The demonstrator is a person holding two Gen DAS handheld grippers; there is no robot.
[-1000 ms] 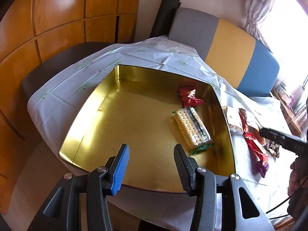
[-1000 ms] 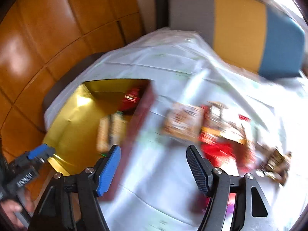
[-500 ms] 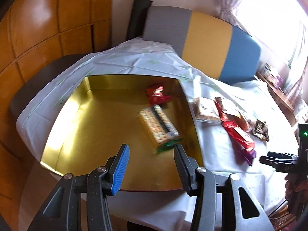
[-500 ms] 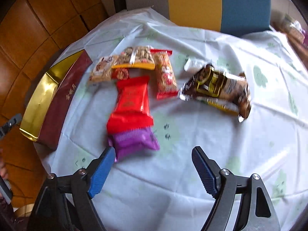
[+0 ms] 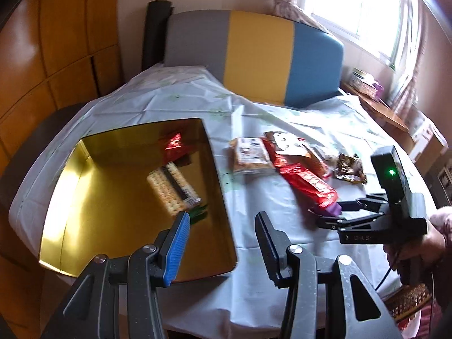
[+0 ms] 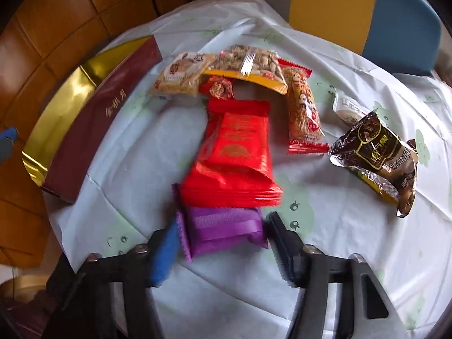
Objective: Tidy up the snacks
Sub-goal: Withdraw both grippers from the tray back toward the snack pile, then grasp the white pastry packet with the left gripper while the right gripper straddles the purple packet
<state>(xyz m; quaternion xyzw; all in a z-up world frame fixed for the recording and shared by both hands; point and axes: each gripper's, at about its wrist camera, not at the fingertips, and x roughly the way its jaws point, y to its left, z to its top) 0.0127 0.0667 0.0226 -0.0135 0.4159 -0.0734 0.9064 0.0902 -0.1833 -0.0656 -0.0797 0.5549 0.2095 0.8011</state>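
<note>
My right tool [image 6: 223, 240] has just been closing around the purple packet [image 6: 223, 230], pads not yet pinching; next, squeeze and carry it to the gold tin [image 5: 70, 197]. Left tool [image 5: 220, 243] hangs spread, empty.

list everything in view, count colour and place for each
gold tin: 1, gold inside, maroon outside, table's left
cracker pack: 1, beige, in tin
red wrapper: 1, in tin
purple packet: 1, between right gripper's fingers
red packet: 1, overlapping the purple one
peanut bag: 1, clear and yellow, far row
brown foil bag: 1, right
tablecloth: 1, white
chair: 1, grey, yellow, blue, behind table
left gripper: open, empty
right gripper: jaws just closing around purple packet
</note>
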